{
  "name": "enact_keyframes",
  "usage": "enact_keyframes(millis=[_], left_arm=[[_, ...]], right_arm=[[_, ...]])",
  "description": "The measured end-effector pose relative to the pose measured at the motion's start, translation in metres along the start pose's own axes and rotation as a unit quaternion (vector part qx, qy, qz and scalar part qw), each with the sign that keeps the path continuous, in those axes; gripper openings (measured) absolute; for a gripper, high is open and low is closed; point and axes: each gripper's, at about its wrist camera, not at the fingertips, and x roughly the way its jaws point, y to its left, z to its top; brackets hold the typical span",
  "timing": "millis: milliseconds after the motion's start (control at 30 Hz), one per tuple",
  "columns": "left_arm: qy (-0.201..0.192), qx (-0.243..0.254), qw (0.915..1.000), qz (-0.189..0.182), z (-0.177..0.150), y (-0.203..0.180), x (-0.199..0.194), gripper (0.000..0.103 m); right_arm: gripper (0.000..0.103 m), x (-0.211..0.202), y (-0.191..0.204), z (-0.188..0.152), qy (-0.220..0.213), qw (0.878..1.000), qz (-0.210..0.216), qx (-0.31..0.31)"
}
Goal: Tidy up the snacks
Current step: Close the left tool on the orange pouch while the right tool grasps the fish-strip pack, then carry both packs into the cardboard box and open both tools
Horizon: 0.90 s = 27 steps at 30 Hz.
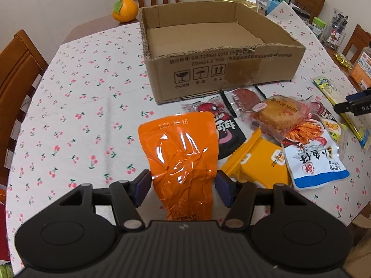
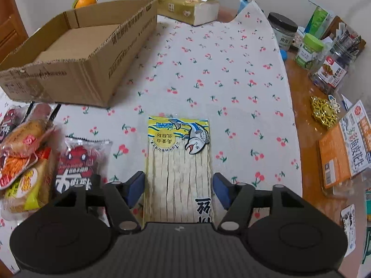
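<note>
Nearest in the left wrist view, the left gripper [image 1: 182, 188] straddles an orange pouch [image 1: 183, 159] whose long axis runs straight out along the fingers toward the cardboard box [image 1: 222, 69]. The jaws are part open, and the blue pads sit just at the pouch's crinkled sides; whether they truly press on it cannot be told. The pouch is glossy foil-like film, wrinkled and limp, so it will likely sag if lifted by its near end. In the right wrist view, the right gripper [image 2: 178, 188] likewise brackets a fish-strip packet [image 2: 178, 159], a flat clear sleeve of pale ribbed strips with a yellow printed header, lying lengthwise between the pads on the tablecloth [image 2: 220, 74]. Those jaws are moderately open, with a thin gap showing on each side, so nothing seems gripped. The packet's far end points toward open cloth, with the box off to the far left, so that hand would need to swing leftward, while the left hand has the box dead ahead. Between the two grippers lies a loose heap of snacks [image 1: 278, 134]: a soft round cake in clear wrap, a yellow boxy packet and a white-and-blue bag, overlapping one another. Beyond, toward the table's far edge, the shallow box stands empty, stiff corrugated board with torn rims. An orange [image 1: 124, 9] sits by its far left corner.
</note>
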Motion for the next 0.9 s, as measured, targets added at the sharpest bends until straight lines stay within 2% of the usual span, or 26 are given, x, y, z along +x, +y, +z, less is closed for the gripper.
enact_keyframes(millis=[100, 200, 300, 500, 700, 900], left_arm=[[0.004, 0.0, 1.0, -0.001, 0.002, 0.003, -0.003, 0.06], [0.006, 0.004, 1.0, -0.001, 0.005, 0.004, -0.009, 0.06], [0.004, 0.008, 1.0, -0.004, 0.01, 0.006, -0.016, 0.06], [0.001, 0.019, 0.9996, -0.019, 0.026, 0.006, -0.04, 0.06], [-0.025, 0.045, 0.9981, -0.033, 0.057, 0.001, -0.065, 0.06], [-0.053, 0.072, 0.9947, -0.051, 0.106, -0.005, -0.071, 0.06]], right_arm=[[0.071, 0.0, -0.001, -0.003, -0.008, 1.0, 0.001, 0.004], [0.062, -0.001, -0.002, -0.001, -0.006, 1.0, 0.006, 0.011], [0.058, -0.004, 0.001, 0.004, 0.005, 1.0, -0.007, 0.014], [0.058, -0.033, 0.009, 0.021, -0.004, 1.0, -0.003, 0.006], [0.058, -0.071, 0.022, 0.044, -0.036, 0.999, 0.016, -0.01], [0.058, -0.104, 0.04, 0.075, -0.082, 0.995, 0.041, -0.032]])
